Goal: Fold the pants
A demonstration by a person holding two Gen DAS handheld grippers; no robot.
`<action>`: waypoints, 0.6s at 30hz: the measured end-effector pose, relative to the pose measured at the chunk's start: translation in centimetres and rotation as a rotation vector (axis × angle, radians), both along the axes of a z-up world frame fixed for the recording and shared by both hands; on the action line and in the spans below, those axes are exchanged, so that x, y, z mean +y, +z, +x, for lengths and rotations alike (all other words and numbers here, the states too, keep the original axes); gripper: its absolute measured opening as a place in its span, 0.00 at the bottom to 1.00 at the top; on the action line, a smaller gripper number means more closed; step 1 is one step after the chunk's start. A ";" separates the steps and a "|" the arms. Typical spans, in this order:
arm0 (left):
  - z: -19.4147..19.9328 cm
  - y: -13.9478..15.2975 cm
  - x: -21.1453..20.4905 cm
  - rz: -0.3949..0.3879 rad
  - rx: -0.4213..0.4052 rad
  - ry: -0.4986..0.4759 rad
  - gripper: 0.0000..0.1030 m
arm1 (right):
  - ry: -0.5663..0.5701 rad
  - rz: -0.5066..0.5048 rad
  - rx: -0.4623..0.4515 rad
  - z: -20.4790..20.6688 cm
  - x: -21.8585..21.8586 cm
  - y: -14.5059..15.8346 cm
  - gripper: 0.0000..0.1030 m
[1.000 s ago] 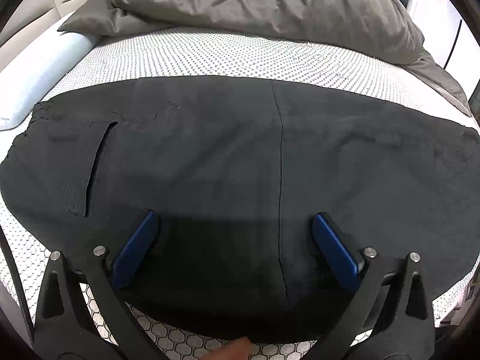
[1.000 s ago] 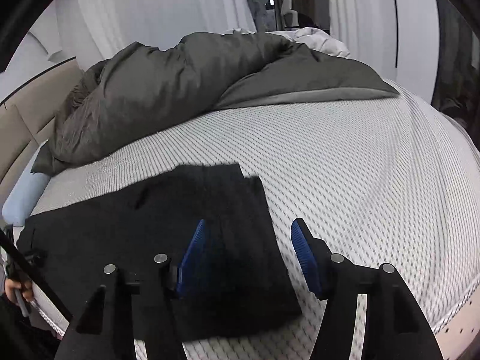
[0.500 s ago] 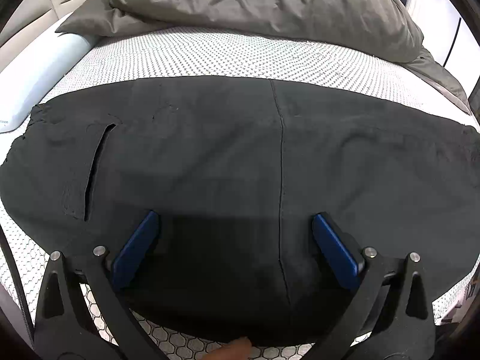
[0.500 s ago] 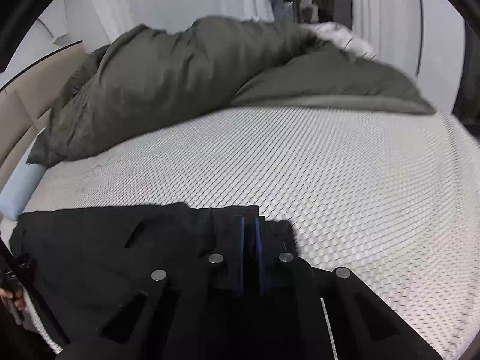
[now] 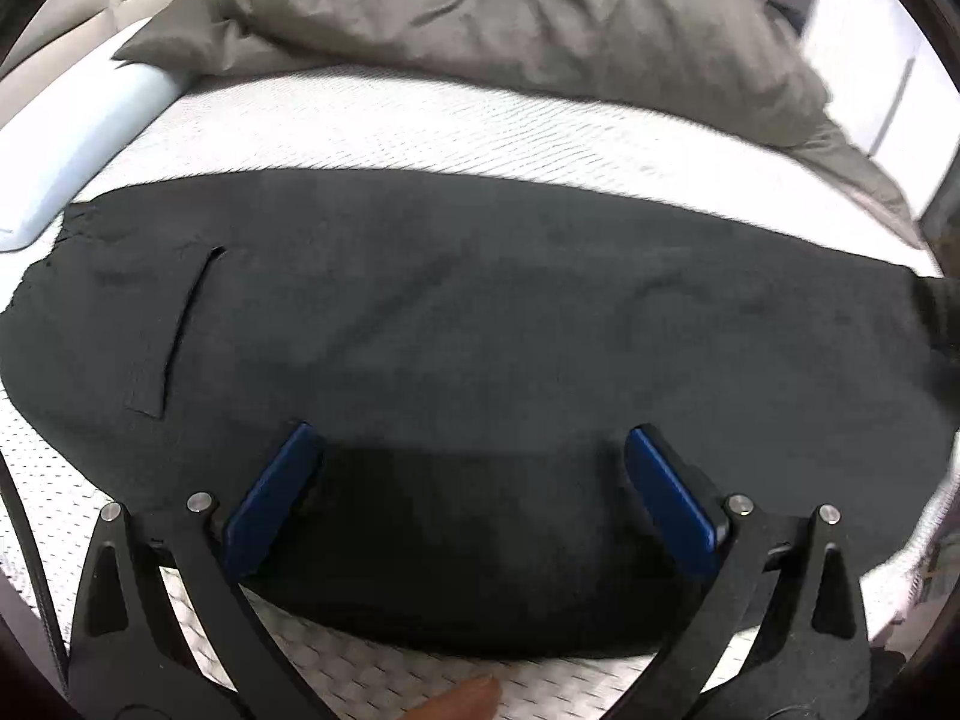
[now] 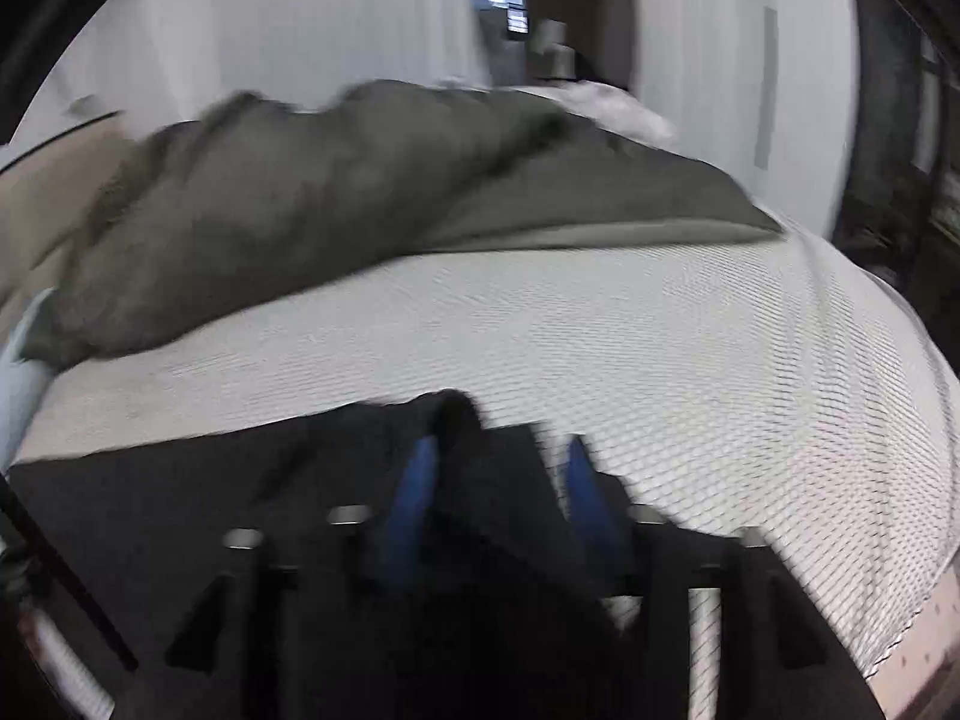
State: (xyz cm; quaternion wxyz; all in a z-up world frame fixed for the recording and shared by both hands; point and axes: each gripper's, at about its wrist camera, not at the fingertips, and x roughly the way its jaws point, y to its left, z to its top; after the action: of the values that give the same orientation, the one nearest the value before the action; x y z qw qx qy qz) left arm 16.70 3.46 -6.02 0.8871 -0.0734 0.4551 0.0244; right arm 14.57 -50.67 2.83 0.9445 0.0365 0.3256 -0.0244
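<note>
black pants [image 5: 510, 324], flat, long axis left-right

A: How's the light?
B: Soft and even; the left tool [image 5: 468, 480] throws a dim shadow on the pants [image 5: 480, 312]

A: Sharp?
B: Left view slightly smeared, right view heavily motion-blurred, the duvet [image 6: 312, 210] smudged; fisheye bends both edges into black

Pants [image 5: 480, 312]: plain black, no pattern. Mattress cover [image 6: 690, 348]: white with fine dark honeycomb mesh print. Duvet [image 5: 540, 18]: solid grey-olive. Bolster [image 5: 66, 138]: pale blue. Left gripper [image 5: 465, 480] pads [image 5: 270, 504]: blue on black frame.
</note>
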 end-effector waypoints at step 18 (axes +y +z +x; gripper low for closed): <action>-3.8 -0.3 -4.0 0.052 -0.023 -0.148 0.99 | 0.471 -0.018 0.159 -2.1 25.1 -9.2 0.95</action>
State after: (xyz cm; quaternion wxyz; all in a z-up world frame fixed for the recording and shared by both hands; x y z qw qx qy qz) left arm 12.92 -0.55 -6.27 0.8933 -0.0167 0.4481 -0.0301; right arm 12.43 -25.52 -6.36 0.8958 -0.0509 0.3981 0.1908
